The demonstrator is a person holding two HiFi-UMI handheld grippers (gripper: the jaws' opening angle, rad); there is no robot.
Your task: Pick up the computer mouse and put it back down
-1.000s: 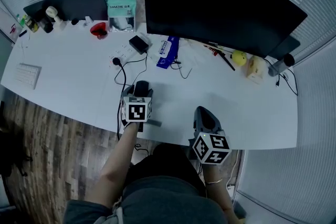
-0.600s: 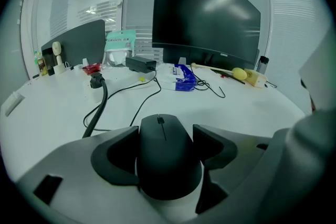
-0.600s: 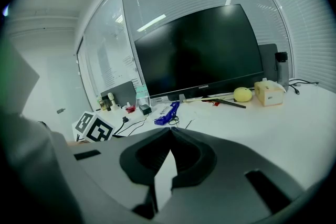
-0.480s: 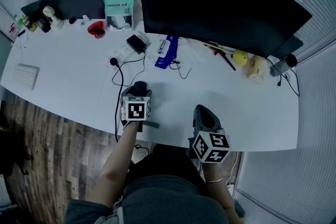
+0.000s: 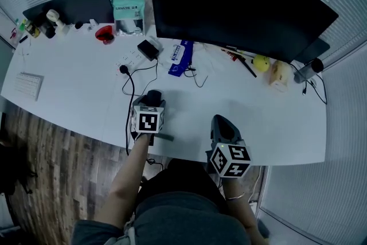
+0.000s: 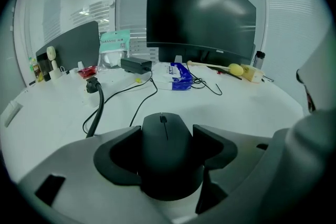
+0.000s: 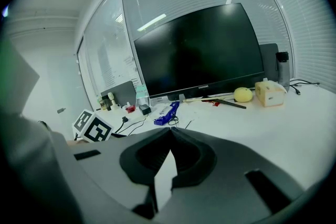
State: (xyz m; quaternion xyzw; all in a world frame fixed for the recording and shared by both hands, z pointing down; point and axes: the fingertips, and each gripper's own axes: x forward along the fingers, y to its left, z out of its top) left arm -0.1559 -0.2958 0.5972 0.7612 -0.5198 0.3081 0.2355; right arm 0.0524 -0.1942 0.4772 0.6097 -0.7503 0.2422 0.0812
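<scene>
A black computer mouse sits between the jaws of my left gripper, and both jaws press on its sides. In the head view the mouse shows just beyond the left gripper, near the front of the white desk. Whether the mouse rests on the desk or hangs just above it cannot be told. My right gripper is over the desk's front edge to the right. Its jaws meet at the tips with nothing between them.
A large dark monitor spans the back of the desk. A black cable with a plug runs just left of the mouse. A blue packet, a yellow ball, a tan box and a small keyboard lie around.
</scene>
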